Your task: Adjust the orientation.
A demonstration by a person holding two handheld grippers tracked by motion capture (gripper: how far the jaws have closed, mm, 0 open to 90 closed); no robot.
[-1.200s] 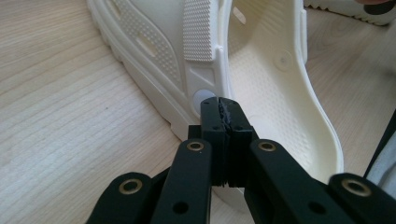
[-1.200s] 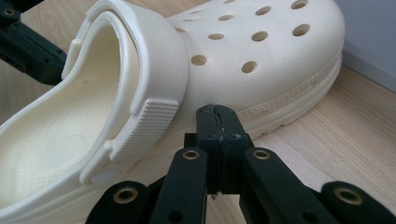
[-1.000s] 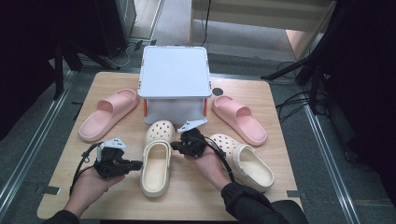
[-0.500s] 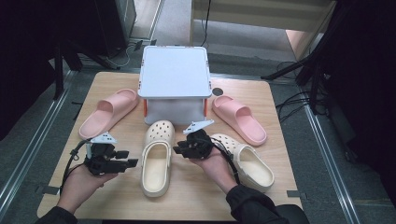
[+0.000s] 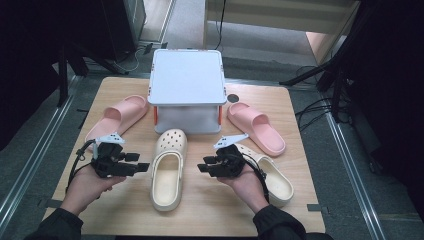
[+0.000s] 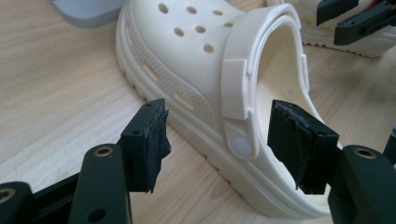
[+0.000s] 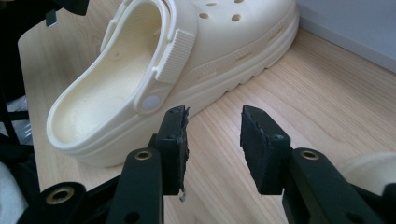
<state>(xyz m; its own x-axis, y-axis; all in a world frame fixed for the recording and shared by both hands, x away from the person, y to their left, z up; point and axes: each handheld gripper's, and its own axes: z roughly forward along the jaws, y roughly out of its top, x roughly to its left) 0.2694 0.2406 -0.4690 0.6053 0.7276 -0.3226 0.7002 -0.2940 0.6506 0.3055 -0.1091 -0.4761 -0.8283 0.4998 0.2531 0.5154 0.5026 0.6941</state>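
Observation:
A cream clog (image 5: 169, 167) lies toe-away in the middle of the wooden table (image 5: 200, 215). My left gripper (image 5: 140, 163) sits just left of it, pointing at its side. In the left gripper view the jaws (image 6: 219, 126) stand wide, having just been opening, and the clog's strap rivet (image 6: 240, 145) shows beyond them with no pad touching. My right gripper (image 5: 204, 167) is just right of the clog. Its jaws (image 7: 215, 126) have also just been opening, with only bare wood between them and the clog (image 7: 140, 60) a little ahead.
A second cream clog (image 5: 272, 175) lies under my right hand. A pink slide (image 5: 117, 117) lies at the left and another (image 5: 255, 127) at the right. A white lidded box (image 5: 187, 90) stands behind the clogs. The table's front edge is near my forearms.
Both grippers were shut at the middle clog's sides and have opened. The left one drew back to the left, the right one to the right. The clog stays put.

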